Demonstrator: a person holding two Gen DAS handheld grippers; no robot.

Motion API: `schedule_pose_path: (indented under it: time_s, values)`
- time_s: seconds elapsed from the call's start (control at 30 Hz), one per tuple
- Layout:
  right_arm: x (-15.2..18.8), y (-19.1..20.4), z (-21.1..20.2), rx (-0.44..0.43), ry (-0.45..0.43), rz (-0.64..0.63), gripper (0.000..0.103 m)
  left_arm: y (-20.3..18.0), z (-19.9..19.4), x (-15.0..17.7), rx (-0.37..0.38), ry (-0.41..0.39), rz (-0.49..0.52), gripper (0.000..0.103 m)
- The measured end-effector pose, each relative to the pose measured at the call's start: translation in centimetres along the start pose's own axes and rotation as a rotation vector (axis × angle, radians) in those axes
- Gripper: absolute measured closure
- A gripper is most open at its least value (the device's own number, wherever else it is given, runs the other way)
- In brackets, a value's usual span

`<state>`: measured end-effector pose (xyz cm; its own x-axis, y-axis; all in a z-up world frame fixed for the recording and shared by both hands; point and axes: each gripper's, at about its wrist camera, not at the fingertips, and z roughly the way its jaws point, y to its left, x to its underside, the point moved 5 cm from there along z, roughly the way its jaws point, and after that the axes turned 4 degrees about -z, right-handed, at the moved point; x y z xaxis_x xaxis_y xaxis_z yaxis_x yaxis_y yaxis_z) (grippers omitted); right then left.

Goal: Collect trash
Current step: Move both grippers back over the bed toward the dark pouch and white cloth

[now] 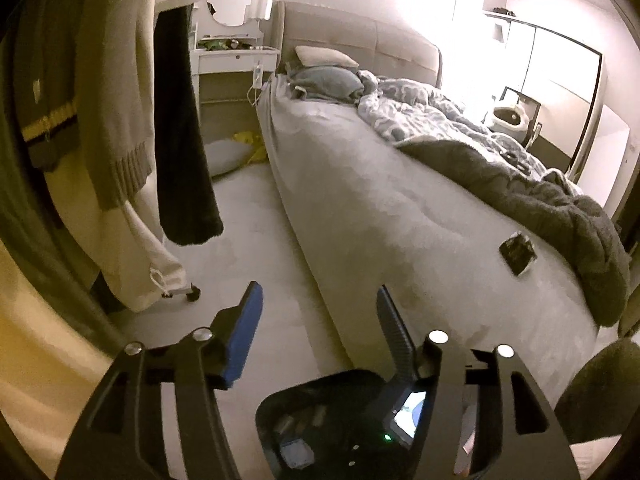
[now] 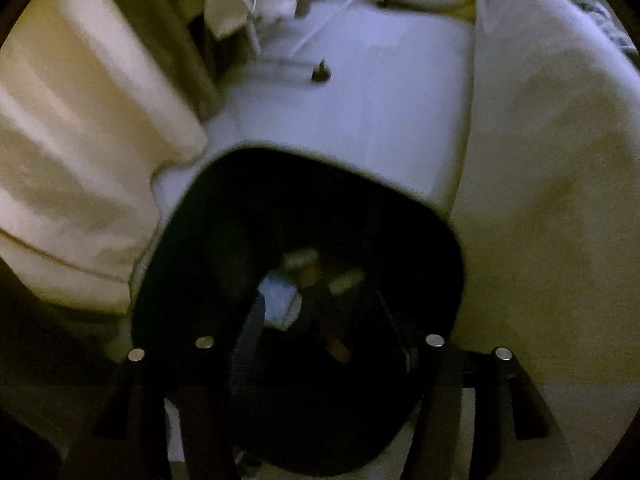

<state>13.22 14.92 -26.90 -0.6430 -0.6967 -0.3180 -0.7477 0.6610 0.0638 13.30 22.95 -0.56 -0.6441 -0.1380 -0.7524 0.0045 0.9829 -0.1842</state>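
Note:
A black trash bin (image 1: 304,404) stands on the floor by the bed's foot, with several wrappers inside (image 2: 304,276). My left gripper (image 1: 316,300) is open and empty above the floor, just beyond the bin. My right gripper (image 2: 320,312) hangs over the bin's opening (image 2: 208,216); its fingers are dark and spread, with nothing between them. It also shows below the left gripper (image 1: 408,408). A dark wrapper (image 1: 517,253) lies on the bed sheet near the grey blanket.
The bed (image 1: 360,208) fills the right side, with a rumpled duvet (image 1: 432,116) and grey blanket (image 1: 560,216). Clothes hang on a wheeled rack (image 1: 132,120) at left. A white vanity (image 1: 234,52) stands at the back. A cushion (image 1: 224,156) and yellow item lie on the floor.

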Motion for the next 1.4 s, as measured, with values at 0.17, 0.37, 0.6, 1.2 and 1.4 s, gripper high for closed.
schedule_pose_path:
  time_s: [0.17,0.37,0.6,1.2,1.4]
  values:
    - [-1.0,-1.6,-4.4,0.028,-0.122,0.033,0.033,-1.8,-0.2,-1.7,0.032,-0.047,-0.008,0.025]
    - [-1.1,-4.9,-9.2,0.067,-0.218,0.09,0.029,-5.5,-0.5,-3.6,0.092,-0.094,0.02,0.016]
    - [0.5,-9.3,-15.2,0.185,-0.287,0.086,0.019,-9.0,1.1,-5.2,0.176,-0.103,-0.006,0.01]
    - [7.6,-27.4,-27.0,0.348,-0.433,0.232,0.01,-19.1,5.7,-4.4,0.219,-0.071,0.121,0.004]
    - [9.3,-32.8,-27.6,0.331,-0.48,0.314,0.009,-23.0,9.1,-3.3,0.238,-0.023,0.171,0.004]
